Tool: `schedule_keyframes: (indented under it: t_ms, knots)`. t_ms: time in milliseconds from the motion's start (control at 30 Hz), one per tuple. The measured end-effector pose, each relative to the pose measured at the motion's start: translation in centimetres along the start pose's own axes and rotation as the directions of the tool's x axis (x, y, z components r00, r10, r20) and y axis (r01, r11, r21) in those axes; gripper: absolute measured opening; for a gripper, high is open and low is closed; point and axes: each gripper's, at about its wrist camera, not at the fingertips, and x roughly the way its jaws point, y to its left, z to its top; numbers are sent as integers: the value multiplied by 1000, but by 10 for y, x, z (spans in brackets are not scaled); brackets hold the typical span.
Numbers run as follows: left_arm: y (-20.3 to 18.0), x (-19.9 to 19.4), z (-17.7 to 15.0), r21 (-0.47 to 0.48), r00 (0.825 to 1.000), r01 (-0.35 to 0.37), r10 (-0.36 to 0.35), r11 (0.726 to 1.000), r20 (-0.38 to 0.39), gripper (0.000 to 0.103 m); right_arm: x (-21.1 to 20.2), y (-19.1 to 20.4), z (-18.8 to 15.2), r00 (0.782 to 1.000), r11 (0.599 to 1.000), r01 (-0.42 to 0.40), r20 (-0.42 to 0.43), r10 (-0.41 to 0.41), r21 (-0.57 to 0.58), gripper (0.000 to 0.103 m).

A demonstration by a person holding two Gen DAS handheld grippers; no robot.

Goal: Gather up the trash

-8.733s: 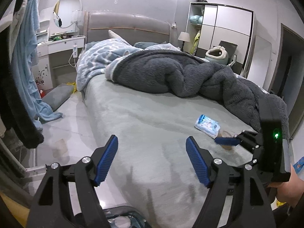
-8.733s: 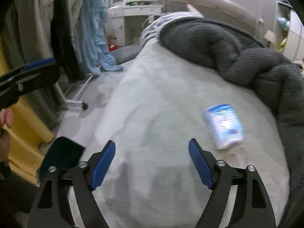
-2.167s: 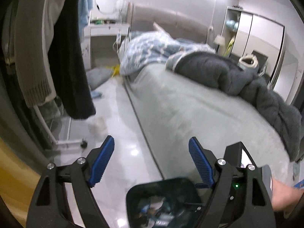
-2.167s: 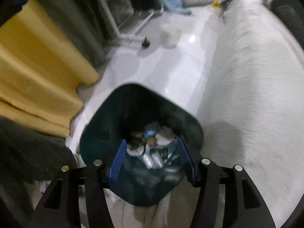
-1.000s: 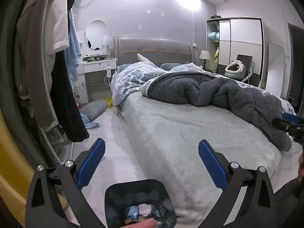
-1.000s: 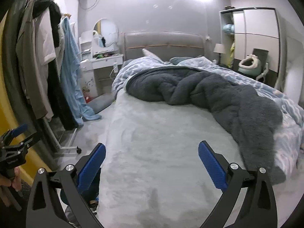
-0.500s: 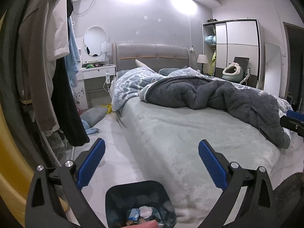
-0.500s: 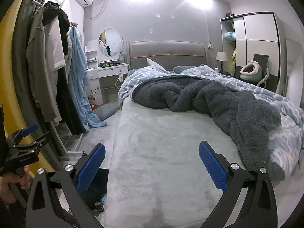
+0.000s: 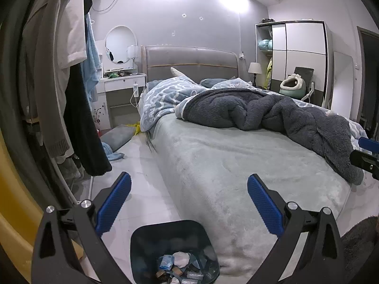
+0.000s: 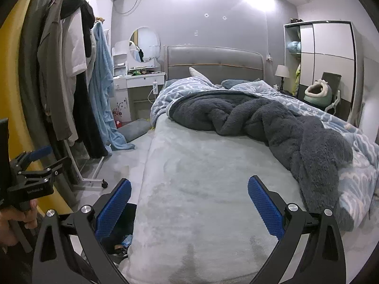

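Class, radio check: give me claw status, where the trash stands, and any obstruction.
Left claw open, empty. Right claw open, empty. Trash in bin beside bed; none seen on bed. Nothing in the way.

One bed (image 9: 213,165), one bin (image 9: 146,241), two tools, one lamp (image 9: 255,68).

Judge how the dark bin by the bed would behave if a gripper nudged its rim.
The bin looks thin-walled and holds only scraps, so it probably slides or tips easily. The glossy floor likely offers little grip.

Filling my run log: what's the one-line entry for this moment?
left gripper: open, empty | right gripper: open, empty | bin: holds trash, beside bed
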Motion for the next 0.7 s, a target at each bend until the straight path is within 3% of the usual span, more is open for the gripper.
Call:
schedule_keyframes:
  t_ms: [700]
  knots:
    - [-4,1,-2,14,1000,0,0,1000,-5,100,-4,-1,0,1000,1000,2,0,-2,14,100]
